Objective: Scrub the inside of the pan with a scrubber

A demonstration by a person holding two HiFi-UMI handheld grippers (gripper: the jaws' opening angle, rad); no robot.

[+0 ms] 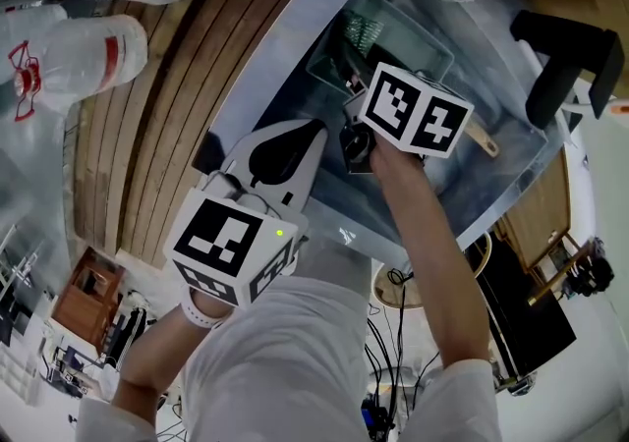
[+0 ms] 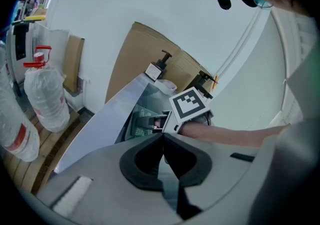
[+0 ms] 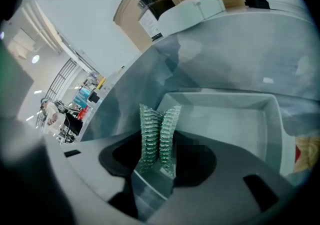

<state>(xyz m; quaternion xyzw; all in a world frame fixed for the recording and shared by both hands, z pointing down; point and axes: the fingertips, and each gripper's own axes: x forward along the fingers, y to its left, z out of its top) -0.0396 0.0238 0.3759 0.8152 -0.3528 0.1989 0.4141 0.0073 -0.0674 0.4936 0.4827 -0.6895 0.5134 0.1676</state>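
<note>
Nearest, the left hand-held gripper (image 2: 162,136) is pinched shut on nothing, by the sink's (image 1: 285,37) near edge. Farther in, the right hand-held gripper (image 3: 159,166) squeezes the folded green scrubber (image 3: 157,129) over the pan (image 3: 250,129) lying in the sink. Nothing holds the pan, so hard rubbing could make it slide. The scrubber might also slip out. Only the right gripper view shows that grip. In the head view the marker cube (image 1: 413,111) hides it.

Green mesh scrubber (image 3: 159,134), folded upright, pinched in rt tool (image 3: 159,166), by corner of pale rectangular pan (image 3: 235,119), lying flat.
</note>
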